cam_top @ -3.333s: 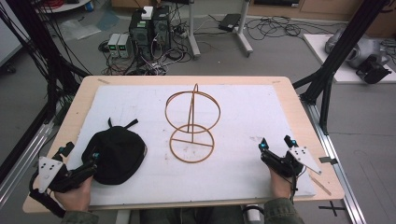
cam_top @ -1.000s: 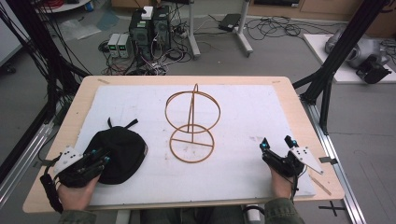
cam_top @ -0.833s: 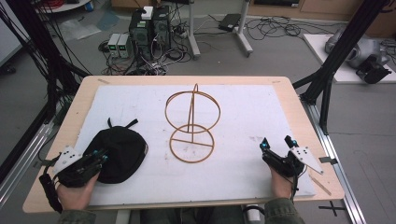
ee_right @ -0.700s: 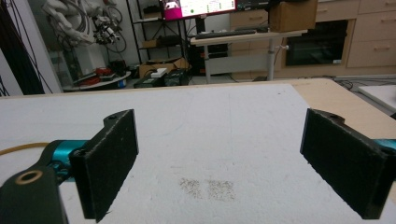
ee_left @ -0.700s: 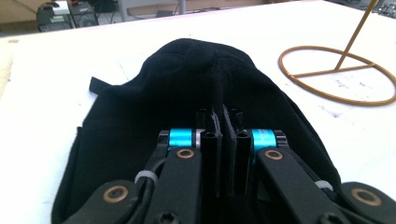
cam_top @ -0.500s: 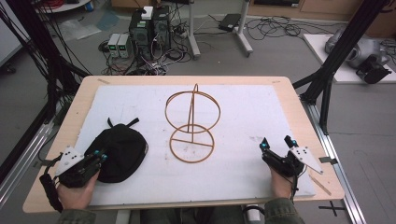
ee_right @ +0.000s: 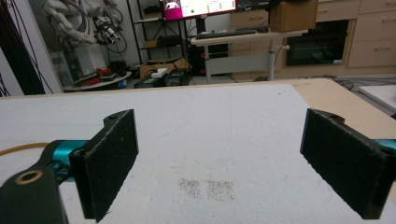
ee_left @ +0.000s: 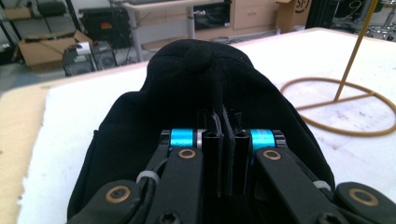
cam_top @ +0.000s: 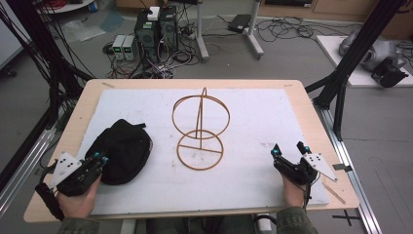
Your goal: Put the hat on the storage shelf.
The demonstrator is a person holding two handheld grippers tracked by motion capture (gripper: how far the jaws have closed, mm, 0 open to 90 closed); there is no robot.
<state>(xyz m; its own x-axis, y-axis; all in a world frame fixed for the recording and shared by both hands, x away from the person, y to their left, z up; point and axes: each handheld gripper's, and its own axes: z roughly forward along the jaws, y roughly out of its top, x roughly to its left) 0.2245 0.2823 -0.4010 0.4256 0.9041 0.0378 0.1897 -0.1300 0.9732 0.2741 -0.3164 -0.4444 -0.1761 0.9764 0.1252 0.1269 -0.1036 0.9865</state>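
Note:
A black cloth cap (cam_top: 122, 148) lies on the white mat at the left. My left gripper (cam_top: 101, 157) sits at the cap's near edge. In the left gripper view its jaws stand pressed together, shut on a fold of the cap (ee_left: 205, 88), with a thin strip of black fabric pinched between the fingertips (ee_left: 223, 126). A gold wire stand (cam_top: 200, 129), two rings on an upright rod, stands at the mat's middle, and its base ring (ee_left: 336, 100) is to the right of the cap. My right gripper (cam_top: 288, 148) rests open at the mat's right front, and its pads (ee_right: 112, 158) are wide apart over bare mat.
The white foam mat (cam_top: 253, 122) covers most of the wooden table (cam_top: 311, 105). Black frame legs stand at both sides of the table. Computers and cables lie on the floor beyond the far edge. A faint dark smudge (ee_right: 205, 189) marks the mat in front of my right gripper.
My left gripper has moved in from the table's left front edge to the cap's near rim and shut on it. The cap has bunched slightly. My right gripper has not moved.

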